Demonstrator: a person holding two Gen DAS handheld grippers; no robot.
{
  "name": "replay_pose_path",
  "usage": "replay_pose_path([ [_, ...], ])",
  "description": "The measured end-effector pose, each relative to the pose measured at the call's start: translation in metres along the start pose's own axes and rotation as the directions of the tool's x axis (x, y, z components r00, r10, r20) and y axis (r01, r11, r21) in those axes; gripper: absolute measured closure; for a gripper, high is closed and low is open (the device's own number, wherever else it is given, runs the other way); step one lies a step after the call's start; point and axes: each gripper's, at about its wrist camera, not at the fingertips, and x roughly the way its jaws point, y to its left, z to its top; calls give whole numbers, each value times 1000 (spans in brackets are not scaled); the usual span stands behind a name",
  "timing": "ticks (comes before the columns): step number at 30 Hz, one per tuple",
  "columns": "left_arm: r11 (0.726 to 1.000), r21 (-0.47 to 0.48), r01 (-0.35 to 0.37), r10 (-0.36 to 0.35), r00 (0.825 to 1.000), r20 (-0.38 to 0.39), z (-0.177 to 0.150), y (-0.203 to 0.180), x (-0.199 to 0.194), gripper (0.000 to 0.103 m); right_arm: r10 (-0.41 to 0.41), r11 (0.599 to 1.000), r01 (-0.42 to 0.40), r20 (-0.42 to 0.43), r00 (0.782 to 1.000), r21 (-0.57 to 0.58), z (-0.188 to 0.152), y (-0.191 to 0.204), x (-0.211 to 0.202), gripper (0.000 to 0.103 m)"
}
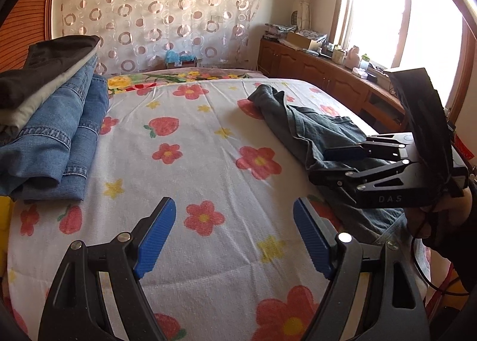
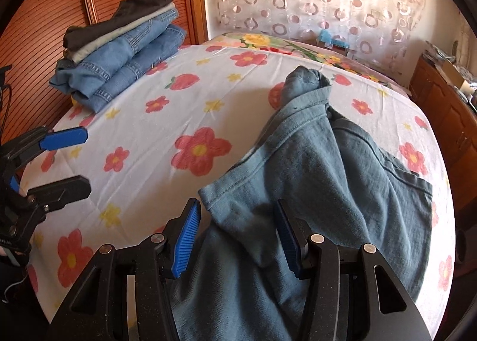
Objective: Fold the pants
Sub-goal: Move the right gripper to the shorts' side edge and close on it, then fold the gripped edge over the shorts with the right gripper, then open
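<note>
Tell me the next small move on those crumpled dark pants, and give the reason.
Probably close the right gripper on the fabric between its pads. The dark teal pants lie rumpled on the flowered sheet, one fold already running up between the open jaws, which do not yet press it. The left gripper hangs open over bare sheet, holding nothing, so it cannot start spreading them.
</note>
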Motion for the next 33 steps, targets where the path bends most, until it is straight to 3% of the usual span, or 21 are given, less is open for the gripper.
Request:
replay_pose_path([
  [3, 1000, 1, 3, -3, 1000, 5, 2, -2, -1, 21, 2, 1000, -2, 14, 1000, 13, 1, -5, -4, 53],
  [4, 1000, 3, 4, -4, 1000, 6, 2, -3, -1, 21, 8, 1000, -8, 13, 1000, 9, 1, -5, -4, 75],
  [5, 1000, 4, 4, -5, 1000, 6, 3, -4, -1, 21, 17, 1000, -17, 6, 1000, 4, 1, -5, -3, 83],
  [8, 1000, 10, 11, -11, 1000, 3, 3, -8, 0, 21, 42, 999, -43, 26, 999, 17, 1, -8, -6, 93],
  [16, 998, 45, 35, -34, 999, -9, 7, -27, 7, 21, 50, 995, -61, 136, 989, 80, 4, -39, -42, 95],
  [28, 993, 98, 72, -68, 997, -45, 7, -56, 21, 21, -128, 983, 111, 109, 986, 149, -1, -103, -48, 95],
  [33, 993, 96, 69, -64, 996, -55, 5, -58, 23, 21, -167, 968, 146, 91, 982, 203, -2, -124, -41, 95],
])
